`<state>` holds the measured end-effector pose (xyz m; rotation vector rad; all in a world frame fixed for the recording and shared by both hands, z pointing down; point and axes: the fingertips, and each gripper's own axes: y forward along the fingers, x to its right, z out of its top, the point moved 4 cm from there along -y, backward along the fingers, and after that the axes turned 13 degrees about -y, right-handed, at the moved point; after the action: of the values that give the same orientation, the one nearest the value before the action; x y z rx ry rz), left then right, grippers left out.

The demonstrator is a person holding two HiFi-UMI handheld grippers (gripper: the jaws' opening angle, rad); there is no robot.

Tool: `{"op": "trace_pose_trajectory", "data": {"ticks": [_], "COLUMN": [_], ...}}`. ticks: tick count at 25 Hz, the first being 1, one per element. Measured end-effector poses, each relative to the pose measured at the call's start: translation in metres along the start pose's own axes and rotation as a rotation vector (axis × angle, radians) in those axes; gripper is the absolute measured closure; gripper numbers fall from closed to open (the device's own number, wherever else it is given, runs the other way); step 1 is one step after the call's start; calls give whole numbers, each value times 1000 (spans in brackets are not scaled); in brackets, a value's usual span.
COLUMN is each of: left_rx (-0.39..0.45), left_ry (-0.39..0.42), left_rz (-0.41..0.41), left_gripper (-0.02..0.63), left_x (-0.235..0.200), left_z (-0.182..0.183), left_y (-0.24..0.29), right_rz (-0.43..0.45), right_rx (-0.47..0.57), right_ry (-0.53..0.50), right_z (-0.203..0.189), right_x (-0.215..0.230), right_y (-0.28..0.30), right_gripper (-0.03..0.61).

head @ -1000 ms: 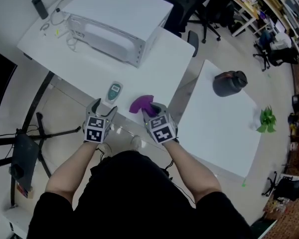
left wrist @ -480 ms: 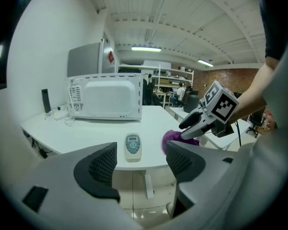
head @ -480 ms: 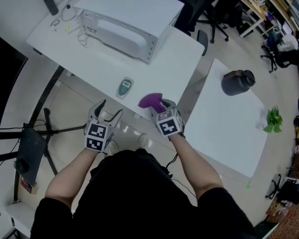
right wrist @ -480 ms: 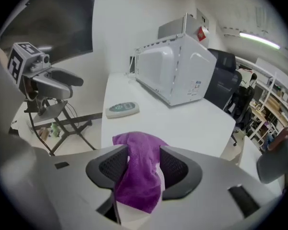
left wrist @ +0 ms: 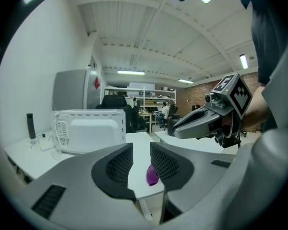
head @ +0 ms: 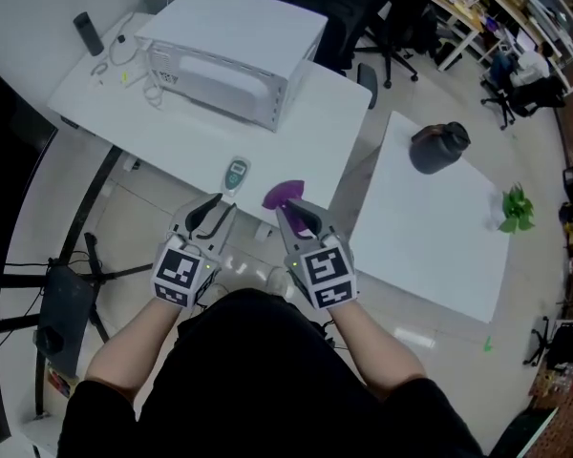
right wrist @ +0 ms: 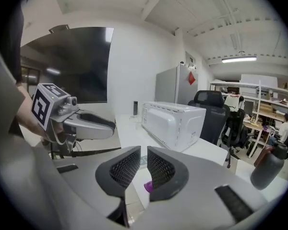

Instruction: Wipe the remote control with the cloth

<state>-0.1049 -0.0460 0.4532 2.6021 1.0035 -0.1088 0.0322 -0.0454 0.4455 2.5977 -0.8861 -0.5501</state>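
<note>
The remote control [head: 235, 173], pale with a green screen, lies near the front edge of the white table [head: 306, 132]. Just right of it, at the table's edge, sits the crumpled purple cloth [head: 285, 196]. Both grippers hover off the table, close to my body. My left gripper [head: 213, 216] points at the remote; its jaws are closing, still apart, with nothing between them. My right gripper [head: 301, 219] stands just short of the cloth, jaws closing to a narrow gap, also empty. The cloth [left wrist: 152, 175] shows beyond the left jaws, and the cloth [right wrist: 148, 186] shows below the right jaws.
A white microwave [head: 227, 55] stands at the back of the table, with cables [head: 124, 60] and a dark cylinder [head: 88, 33] to its left. A second white table [head: 430, 246] on the right holds a dark bag [head: 437, 148] and a green plant [head: 514, 208].
The right gripper has drawn back from the cloth, which stays on the table. Both grippers have moved toward my body, and their jaws have narrowed.
</note>
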Motion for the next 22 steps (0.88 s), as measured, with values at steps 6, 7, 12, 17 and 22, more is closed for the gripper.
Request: {"op": "trace_pose_trajectory", "data": {"ticks": [6, 7, 12, 17, 22], "left_rx": [0, -4, -13, -23, -28], "left_ry": [12, 19, 63, 93, 94], "left_rz": [-83, -87, -83, -97, -107], "left_gripper": [614, 614, 614, 614, 614], "left_x": [23, 25, 33, 42, 48], "left_z": [13, 14, 17, 19, 18], "left_y": [-13, -14, -17, -16, -15], "right_rz": [-40, -45, -59, -52, -55], "right_rx": [25, 29, 36, 34, 29], "right_ry": [12, 10, 8, 3, -7], "right_z": [15, 17, 21, 20, 19], "right_x": [-16, -19, -28, -33, -35], "right_y": [-14, -16, -21, -25, -28], "right_gripper": [558, 560, 563, 563, 563]}}
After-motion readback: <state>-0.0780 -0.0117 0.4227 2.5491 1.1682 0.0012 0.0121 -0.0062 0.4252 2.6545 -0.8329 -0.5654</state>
